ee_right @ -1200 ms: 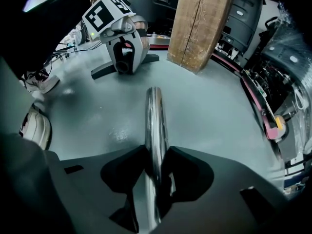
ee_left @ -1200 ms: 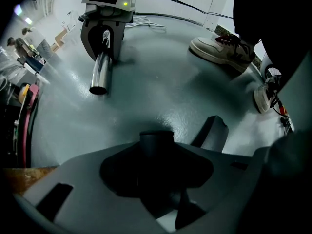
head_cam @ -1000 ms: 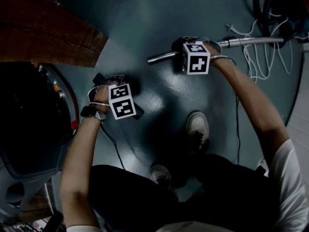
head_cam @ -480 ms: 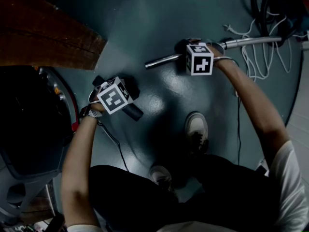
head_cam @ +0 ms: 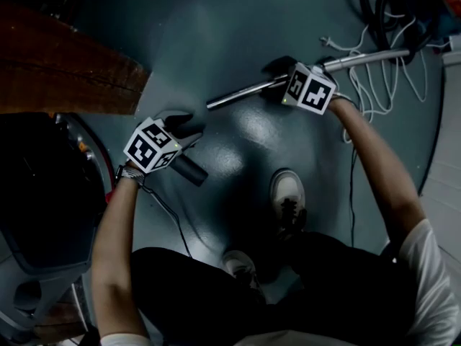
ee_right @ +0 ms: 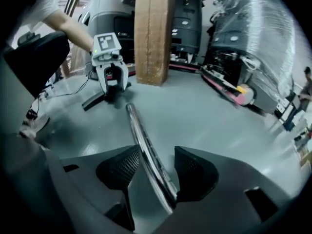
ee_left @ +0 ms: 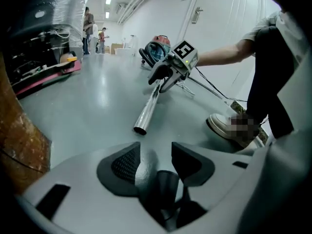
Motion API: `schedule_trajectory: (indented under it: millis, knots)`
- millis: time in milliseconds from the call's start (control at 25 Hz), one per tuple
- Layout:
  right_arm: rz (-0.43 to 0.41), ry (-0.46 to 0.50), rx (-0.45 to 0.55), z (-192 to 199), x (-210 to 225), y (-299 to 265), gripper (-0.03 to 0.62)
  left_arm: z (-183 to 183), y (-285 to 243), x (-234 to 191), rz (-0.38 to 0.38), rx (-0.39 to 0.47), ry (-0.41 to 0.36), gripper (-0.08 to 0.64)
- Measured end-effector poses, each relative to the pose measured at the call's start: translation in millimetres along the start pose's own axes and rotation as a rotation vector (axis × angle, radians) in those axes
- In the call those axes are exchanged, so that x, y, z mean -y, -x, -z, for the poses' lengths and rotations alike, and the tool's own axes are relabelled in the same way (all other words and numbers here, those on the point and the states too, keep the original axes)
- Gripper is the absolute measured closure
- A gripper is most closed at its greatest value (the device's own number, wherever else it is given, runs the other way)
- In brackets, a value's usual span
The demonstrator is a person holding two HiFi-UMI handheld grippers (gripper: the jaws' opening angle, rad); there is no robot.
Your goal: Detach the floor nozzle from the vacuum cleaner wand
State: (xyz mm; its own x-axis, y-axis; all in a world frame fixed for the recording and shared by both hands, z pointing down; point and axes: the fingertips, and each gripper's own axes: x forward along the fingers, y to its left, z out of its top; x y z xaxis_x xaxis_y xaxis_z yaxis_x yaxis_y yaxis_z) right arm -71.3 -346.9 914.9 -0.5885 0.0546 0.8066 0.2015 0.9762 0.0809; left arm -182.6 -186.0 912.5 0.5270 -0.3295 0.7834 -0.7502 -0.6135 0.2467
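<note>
The chrome wand lies on the floor with its open end free, apart from the dark floor nozzle. My left gripper hangs just over the nozzle. Its jaws are closing but the pads press on nothing, and the nozzle's neck shows low between them. Its body is mostly hidden under that gripper. My right gripper straddles the wand farther along. Its jaws are opening, with the tube between them and a gap at the left pad. In the right gripper view the left gripper stands over the nozzle.
A wooden board stands at the left, above a big dark machine. Black hose and white cables lie at the far right end of the wand beside the vacuum body. The person's shoes are near. People stand far off.
Both grippers rolled and lifted. The left one came up off the nozzle. The jaws around the wand widened, and the wand's free end slid left and a little toward me.
</note>
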Motion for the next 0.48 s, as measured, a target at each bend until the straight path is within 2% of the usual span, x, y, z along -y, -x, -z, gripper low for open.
schedule_trajectory:
  millis: [120, 200, 280, 400, 480]
  knots:
    - [0.062, -0.065, 0.059, -2, 7, 13, 0.354, -10, 1, -11, -0.077, 0.012, -0.038, 0.395]
    - [0.105, -0.051, 0.065, -3, 6, 19, 0.356, -12, 1, -22, -0.153, -0.015, -0.087, 0.438]
    - [0.145, -0.022, 0.065, -3, 2, 23, 0.373, -18, 2, -33, -0.228, -0.022, -0.112, 0.516]
    - [0.218, -0.018, 0.084, -5, 6, 33, 0.473, -34, 7, -45, -0.294, 0.017, -0.094, 0.557]
    - [0.282, -0.028, 0.081, -6, 16, 41, 0.526, -44, 11, -49, -0.317, 0.049, -0.079, 0.558]
